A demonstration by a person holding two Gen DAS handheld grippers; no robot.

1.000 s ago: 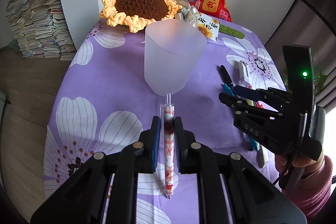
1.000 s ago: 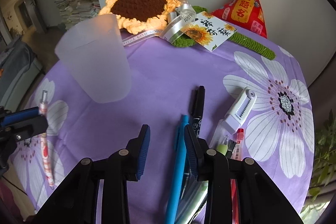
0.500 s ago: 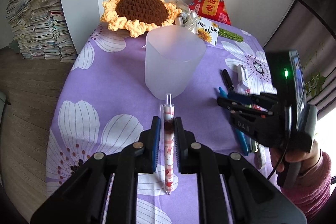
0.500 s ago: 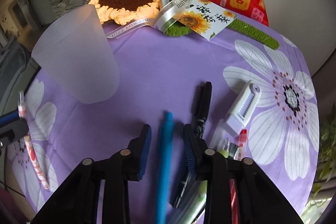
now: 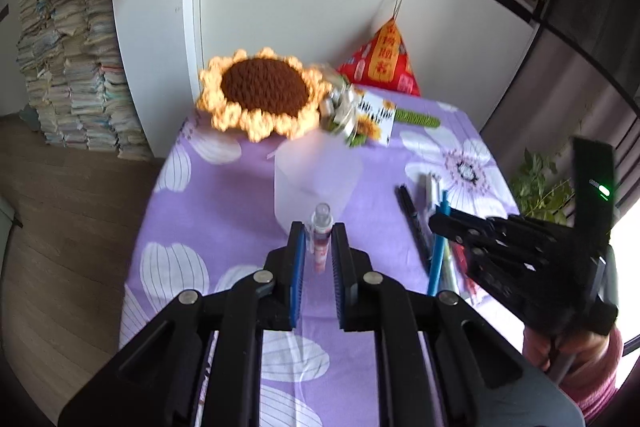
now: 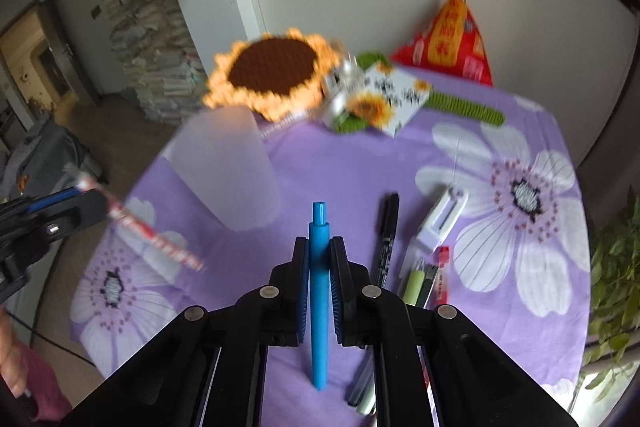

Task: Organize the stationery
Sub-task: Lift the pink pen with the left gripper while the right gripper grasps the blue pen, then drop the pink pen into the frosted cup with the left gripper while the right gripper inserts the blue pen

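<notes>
Both pens now lifted: blue pen (image 6: 319, 291) clamped in R tool (image 6: 319, 259), cap fwd; pink pen (image 5: 320, 233) clamped in L tool (image 5: 318, 247).

Left gripper (image 5: 318, 241): lower centre, jaws closed on the patterned pen (image 5: 321, 235).
Frosted cup (image 5: 316, 179): frame centre, just beyond the pen.
Right gripper (image 5: 444, 223): right edge, clamped a blue pen (image 5: 437, 255).
Crochet sunflower (image 5: 262, 93): above the cup.
</notes>
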